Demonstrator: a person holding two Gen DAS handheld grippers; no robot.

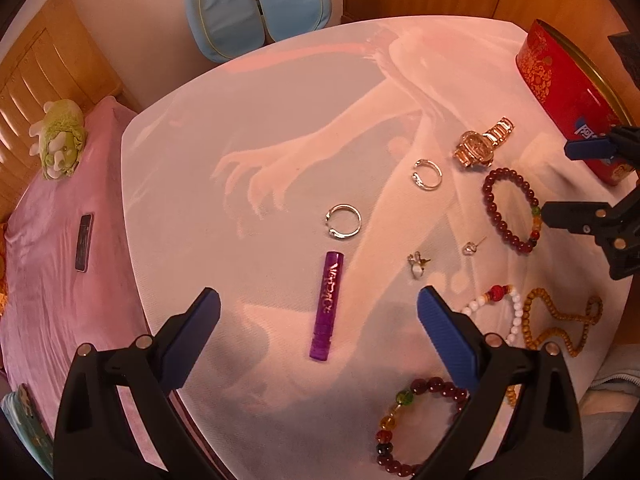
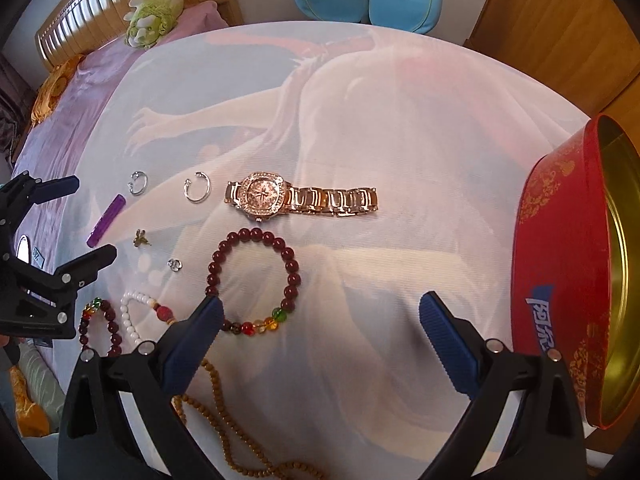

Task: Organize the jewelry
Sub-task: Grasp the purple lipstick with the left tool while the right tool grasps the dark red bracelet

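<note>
While both my grippers hung above the cloth (image 2: 360,100), neither held anything. My left gripper (image 1: 318,330) was spread wide, its fingers either side of a purple tube (image 1: 326,305) that lay flat beneath it, untouched. My right gripper (image 2: 320,336) was also spread wide and empty, its left finger (image 2: 196,344) over the near edge of a red bracelet (image 2: 254,282).

Layout as seen from the right wrist: a gold watch (image 2: 302,197) lay flat just beyond the red bracelet. Two silver rings sat left of the watch, ring one (image 2: 197,191) nearer it, ring two (image 2: 138,183) further left. A small gold charm (image 2: 142,239) and a small clear earring (image 2: 175,264) lay between the tube and the bracelet. At near left were a second red bracelet (image 2: 98,326), a white bead string (image 2: 134,318) and a brown bead necklace (image 2: 224,412), close together; whether they touched, I could not tell. A red tin (image 2: 560,280) stood at the right edge, on its side, gold interior showing; contents not visible.

A pink bed (image 1: 52,280) lay left of the table, with a phone (image 1: 84,242) and a green plush (image 1: 60,144) on it.
</note>
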